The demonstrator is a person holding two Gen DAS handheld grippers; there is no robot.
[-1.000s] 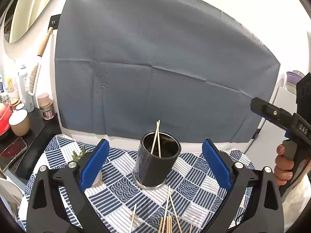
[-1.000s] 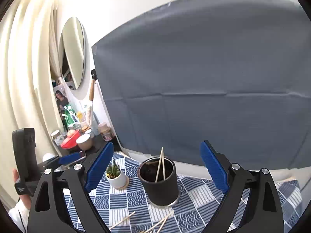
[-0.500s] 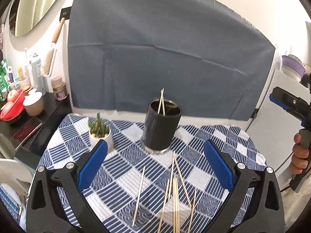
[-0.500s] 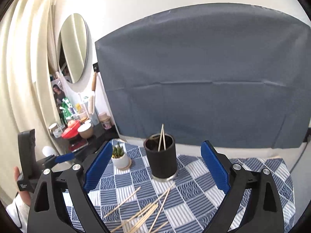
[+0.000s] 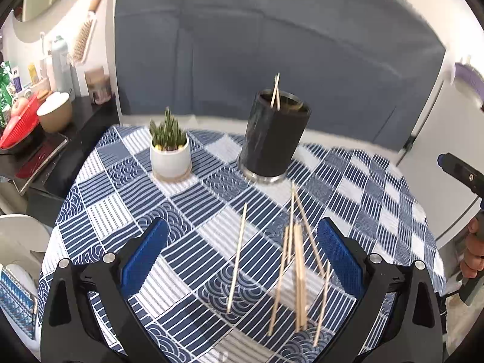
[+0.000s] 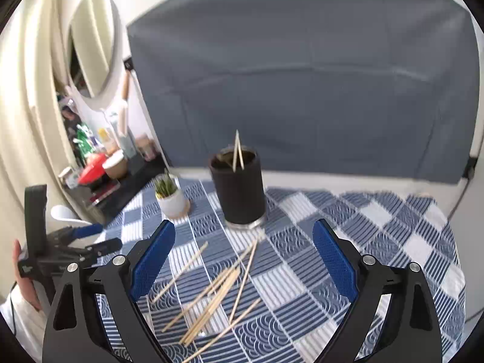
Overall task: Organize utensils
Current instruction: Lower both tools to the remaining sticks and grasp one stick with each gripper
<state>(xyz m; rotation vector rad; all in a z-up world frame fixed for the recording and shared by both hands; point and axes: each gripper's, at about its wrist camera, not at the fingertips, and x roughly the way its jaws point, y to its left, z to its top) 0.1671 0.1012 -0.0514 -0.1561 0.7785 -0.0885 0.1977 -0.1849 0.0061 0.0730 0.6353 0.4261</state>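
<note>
While both grippers hang above the near edge of the round table (image 5: 99,181), neither has hold of anything. From its own camera the left gripper (image 5: 242,257) shows its blue-padded fingers (image 5: 142,257) spread wide, with bare cloth and loose sticks visible between them. The right gripper (image 6: 243,260) stands just as wide, its pads (image 6: 331,260) well apart over the same scatter.

On the blue-and-white patchwork tablecloth (image 6: 393,242) lies a loose bundle of thin wooden chopsticks (image 5: 298,275), most of them bunched together and pointing roughly from near to far. One single chopstick (image 5: 237,257) lies apart to the left of the bunch. A dark cylindrical holder (image 5: 273,139) stands upright farther back, near the middle of the table, just beyond the far tips of the sticks. Two chopsticks in the holder (image 6: 237,151) lean together and rise above its rim.

Left of the holder, close beside it but not touching, sits a small succulent in a white pot (image 5: 169,151) on a round coaster.

At the left edge of the right wrist view, a hand (image 6: 22,284) grips the handle of the left gripper. Fingertips of the other hand (image 5: 473,251) show at the right edge of the left wrist view. Behind the table hangs a grey sheet (image 6: 302,90), and a dark side shelf (image 5: 45,139) to the far left carries bottles, a bowl and a red basket.
</note>
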